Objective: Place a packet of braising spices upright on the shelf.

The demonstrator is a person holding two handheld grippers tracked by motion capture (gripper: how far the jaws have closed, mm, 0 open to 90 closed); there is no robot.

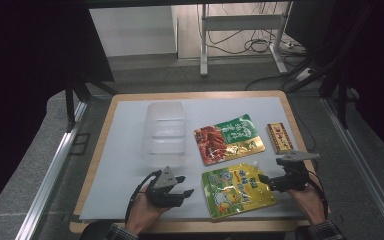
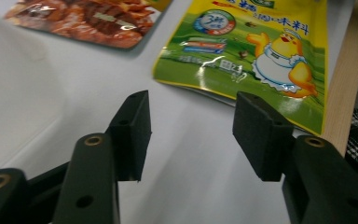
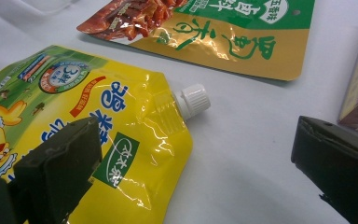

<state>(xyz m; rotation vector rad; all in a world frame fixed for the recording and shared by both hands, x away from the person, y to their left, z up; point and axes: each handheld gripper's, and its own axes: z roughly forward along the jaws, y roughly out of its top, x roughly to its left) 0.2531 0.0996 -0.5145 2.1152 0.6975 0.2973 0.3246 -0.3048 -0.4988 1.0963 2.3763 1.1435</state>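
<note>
Left hand-held gripper [image 1: 184, 186], jaws apart, lies near empty clear container [image 1: 165, 133].

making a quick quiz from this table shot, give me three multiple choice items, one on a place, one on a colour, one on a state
1. Where does the clear plastic container stand?
A. left of the red and green pouch
B. on the small box
C. off the table

2. What colour is the cap of the yellow spout pouch?
A. red
B. white
C. black

3. How do the left tongs stand?
A. shut on the pouch
B. shut on the container
C. apart, nothing between them

Key: 1 A, the high view shows the container left of that pouch; 2 B, the right gripper view shows a white cap; 3 C, the left gripper view shows bare table between the pads.
</note>
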